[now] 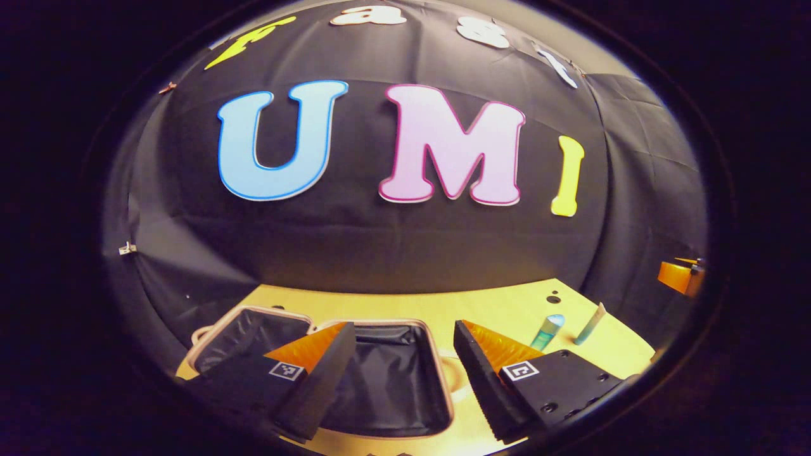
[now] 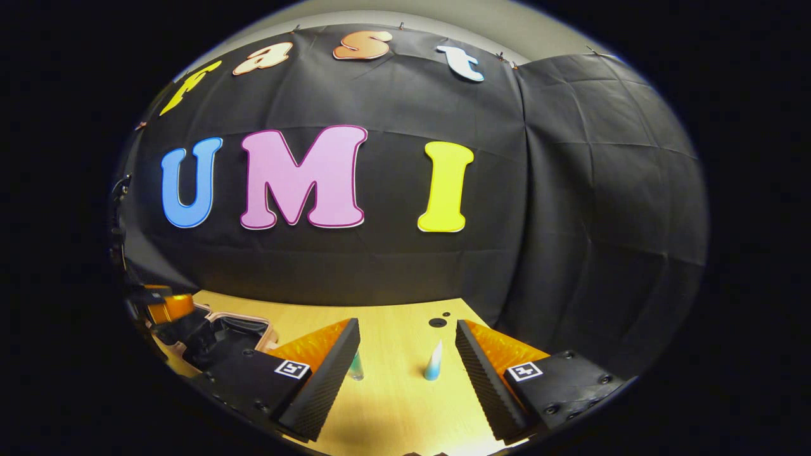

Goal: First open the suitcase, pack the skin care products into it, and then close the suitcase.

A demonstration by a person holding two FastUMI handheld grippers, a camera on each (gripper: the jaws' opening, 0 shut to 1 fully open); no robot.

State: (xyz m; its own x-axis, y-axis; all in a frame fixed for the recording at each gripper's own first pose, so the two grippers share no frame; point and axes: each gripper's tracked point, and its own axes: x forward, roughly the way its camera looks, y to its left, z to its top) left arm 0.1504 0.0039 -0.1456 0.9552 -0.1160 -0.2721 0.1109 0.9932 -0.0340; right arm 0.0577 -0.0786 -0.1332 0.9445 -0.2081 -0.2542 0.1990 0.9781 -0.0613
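The suitcase (image 1: 386, 373) lies open on the wooden table, its pink rim around a dark lined inside. My left gripper (image 1: 402, 373) hangs open above that inside, nothing between its fingers. To its right two skin care tubes stand on the table: a blue-green one (image 1: 547, 331) and a paler one (image 1: 590, 323). In the right gripper view, my right gripper (image 2: 405, 373) is open over the table, with a light blue tube (image 2: 433, 362) standing between its fingers farther off and a second tube (image 2: 357, 366) partly hidden behind its left finger. The suitcase (image 2: 218, 329) shows at the left there.
The wooden table (image 2: 393, 405) has small dark holes (image 2: 437, 322) near the back. Black cloth walls close the booth behind and to the right. The other gripper (image 2: 166, 307) shows at the left edge of the right gripper view, and likewise at the right edge (image 1: 679, 277) of the left gripper view.
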